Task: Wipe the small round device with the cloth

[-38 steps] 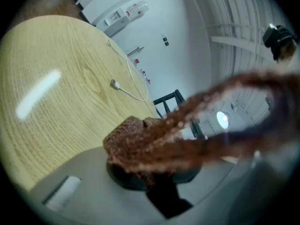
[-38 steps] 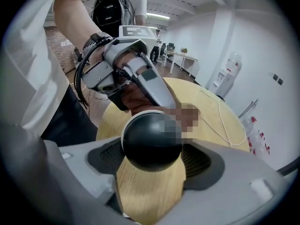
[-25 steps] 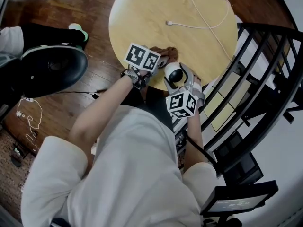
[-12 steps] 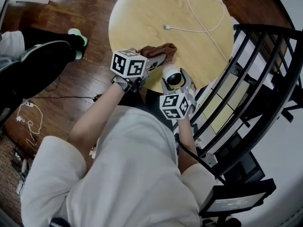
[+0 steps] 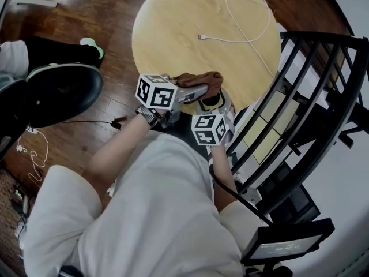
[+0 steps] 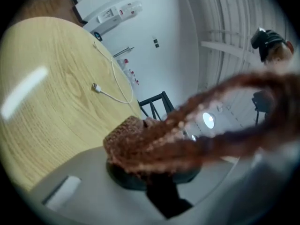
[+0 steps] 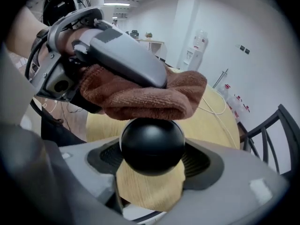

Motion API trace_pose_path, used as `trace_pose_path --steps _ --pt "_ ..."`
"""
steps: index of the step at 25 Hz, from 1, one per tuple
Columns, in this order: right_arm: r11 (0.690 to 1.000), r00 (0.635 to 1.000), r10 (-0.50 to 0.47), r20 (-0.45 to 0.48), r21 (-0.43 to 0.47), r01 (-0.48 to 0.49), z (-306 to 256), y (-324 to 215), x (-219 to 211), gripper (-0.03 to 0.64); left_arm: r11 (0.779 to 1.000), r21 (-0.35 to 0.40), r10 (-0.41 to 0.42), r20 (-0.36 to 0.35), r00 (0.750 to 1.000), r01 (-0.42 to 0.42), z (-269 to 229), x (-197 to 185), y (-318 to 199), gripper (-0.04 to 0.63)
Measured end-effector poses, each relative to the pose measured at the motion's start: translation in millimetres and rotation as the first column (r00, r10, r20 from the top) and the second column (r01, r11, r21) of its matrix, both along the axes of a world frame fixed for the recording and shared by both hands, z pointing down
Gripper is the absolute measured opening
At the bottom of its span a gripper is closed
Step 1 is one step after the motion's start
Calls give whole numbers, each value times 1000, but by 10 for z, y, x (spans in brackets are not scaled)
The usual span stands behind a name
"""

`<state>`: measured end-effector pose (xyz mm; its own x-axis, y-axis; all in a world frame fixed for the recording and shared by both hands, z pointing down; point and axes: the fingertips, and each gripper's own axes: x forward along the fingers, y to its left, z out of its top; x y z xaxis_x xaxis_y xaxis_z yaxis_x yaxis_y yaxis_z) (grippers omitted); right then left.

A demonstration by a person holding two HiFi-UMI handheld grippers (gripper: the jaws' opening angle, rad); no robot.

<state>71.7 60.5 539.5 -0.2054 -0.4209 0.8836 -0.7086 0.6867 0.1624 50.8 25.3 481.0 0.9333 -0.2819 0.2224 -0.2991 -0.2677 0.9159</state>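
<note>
The small round device (image 7: 152, 145), a glossy black ball, sits pinched between my right gripper's (image 7: 152, 165) grey jaws. A brown terry cloth (image 7: 145, 95) lies folded over its top, pressed there by the left gripper's upper finger (image 7: 126, 55). In the head view the cloth (image 5: 203, 79) covers most of the device (image 5: 211, 101) at the near edge of the round wooden table (image 5: 173, 22). My left gripper (image 5: 199, 90) is shut on the cloth, and my right gripper (image 5: 212, 105) comes in from below. In the left gripper view the cloth (image 6: 154, 144) is a blur filling the jaws.
A white cable (image 5: 230, 16) loops across the far part of the table. A black metal chair frame (image 5: 311, 97) stands close on the right. A black office chair seat (image 5: 57, 91) is on the left over the wooden floor (image 5: 109, 16).
The left gripper carried the cloth from the tabletop beside the device onto the device's top, which was uncovered before. Both grippers shifted slightly toward the table's near edge.
</note>
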Motion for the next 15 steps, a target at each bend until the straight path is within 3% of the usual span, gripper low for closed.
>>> trace_pose_path --steps 5,10,15 --pt "991 991 -133 30 9 133 -36 31 -23 365 999 -34 -27 24 999 28 139 -16 9 86" --pt "934 934 -356 21 32 355 -57 74 -73 365 998 -50 -30 71 997 34 265 -83 -29 84" --pt "896 895 -445 35 33 444 -61 94 -160 365 993 -90 -65 96 993 73 394 -126 -44 84"
